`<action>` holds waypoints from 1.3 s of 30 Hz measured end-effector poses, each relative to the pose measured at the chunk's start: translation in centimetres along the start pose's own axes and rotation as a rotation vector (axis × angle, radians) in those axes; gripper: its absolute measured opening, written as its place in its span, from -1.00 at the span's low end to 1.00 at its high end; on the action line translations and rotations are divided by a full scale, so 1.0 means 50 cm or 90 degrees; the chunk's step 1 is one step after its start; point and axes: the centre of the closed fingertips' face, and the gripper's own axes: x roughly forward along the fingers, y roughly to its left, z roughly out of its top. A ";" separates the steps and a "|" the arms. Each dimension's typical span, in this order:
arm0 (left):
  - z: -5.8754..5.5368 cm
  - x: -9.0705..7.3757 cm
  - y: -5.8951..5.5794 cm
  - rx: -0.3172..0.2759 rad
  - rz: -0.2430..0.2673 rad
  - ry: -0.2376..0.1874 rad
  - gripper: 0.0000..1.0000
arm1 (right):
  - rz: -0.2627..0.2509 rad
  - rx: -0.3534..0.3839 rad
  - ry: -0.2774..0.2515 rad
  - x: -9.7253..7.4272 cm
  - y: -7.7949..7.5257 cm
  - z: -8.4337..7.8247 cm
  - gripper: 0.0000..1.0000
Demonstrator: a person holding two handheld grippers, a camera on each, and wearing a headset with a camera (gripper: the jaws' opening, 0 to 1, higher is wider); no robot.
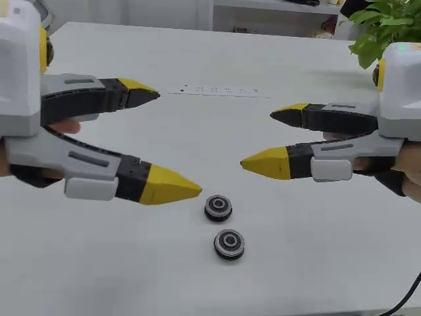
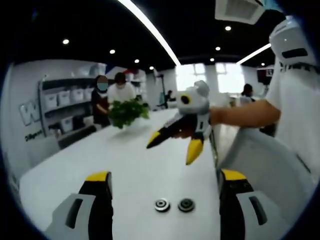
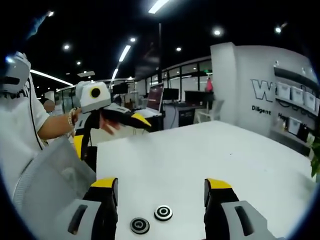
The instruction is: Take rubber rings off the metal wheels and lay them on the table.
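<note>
You're holding left gripper (image 1: pixel 179 142) and right gripper (image 1: pixel 256 139) both spread wide, gripping nothing. The two metal wheels (image 1: pixel 218 207) are lying flat on the table (image 1: pixel 210 59), at 6 o'clock from the tips. Rubber rings (image 1: pixel 217 243) are likely handling soft and stretchy over stiff hubs, so pinch the black outer rim.

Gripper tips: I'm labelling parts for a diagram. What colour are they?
Yellow tips, with black just behind them; the head view shows it best.

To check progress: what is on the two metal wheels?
The far wheel and the near wheel each carry a black rubber ring around the rim; nothing else lies on them. Their undersides, against the white table, are hidden.
</note>
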 end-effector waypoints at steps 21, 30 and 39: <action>-0.130 0.125 -0.012 -0.021 -0.016 0.006 0.10 | 0.077 0.050 0.097 0.018 0.046 -0.173 -0.31; -0.207 0.141 -0.062 -0.015 -0.063 0.072 -0.14 | 0.135 0.038 0.156 0.034 0.091 -0.238 -0.41; -0.243 0.166 -0.082 -0.028 -0.071 0.094 -0.30 | 0.152 0.022 0.203 0.044 0.096 -0.287 -0.42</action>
